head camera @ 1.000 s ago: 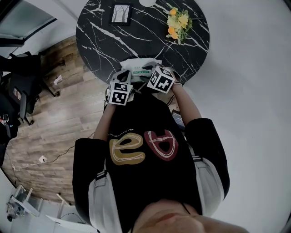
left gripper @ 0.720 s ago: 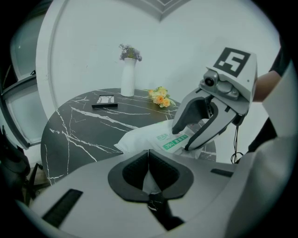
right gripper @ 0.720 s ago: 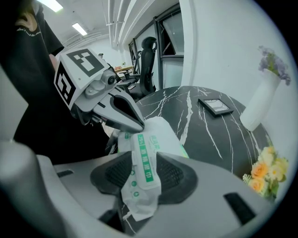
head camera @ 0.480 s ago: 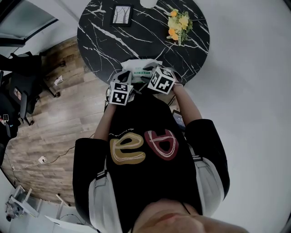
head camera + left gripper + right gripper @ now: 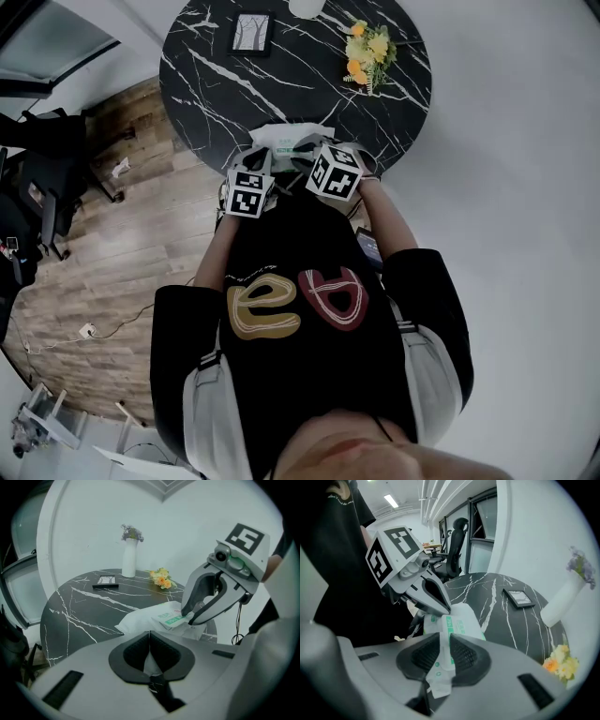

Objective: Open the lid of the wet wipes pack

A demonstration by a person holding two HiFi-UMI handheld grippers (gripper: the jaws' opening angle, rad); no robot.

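The right gripper (image 5: pixel 443 641) is clamped on the lid flap (image 5: pixel 438 681) of the wet wipes pack (image 5: pixel 464 623). Its jaws have just been closing, and the thin white film with green print now runs up between the two ribbed pads and hangs out below them. The flap stands lifted off the pack's top, and the pack's body lies just beyond the jaws.

The left gripper (image 5: pixel 150 641) has its jaws drawn together on a thin white edge of the pack – a sliver of white film shows pinched between the dark pads. In its view the rest of the pack lies ahead, and the right gripper comes down onto the green label at the pack's right end.

In the head view both grippers sit side by side at the near edge of the round black marble table (image 5: pixel 216 84), tilted downward toward the pack between them. Their marker cubes face up, and the person's forearms reach out from the body.

Farther back on the table are a small picture frame (image 5: pixel 250 28), a bunch of yellow and orange flowers (image 5: pixel 367 47) and a white vase (image 5: pixel 129 563), all well apart from the pack.
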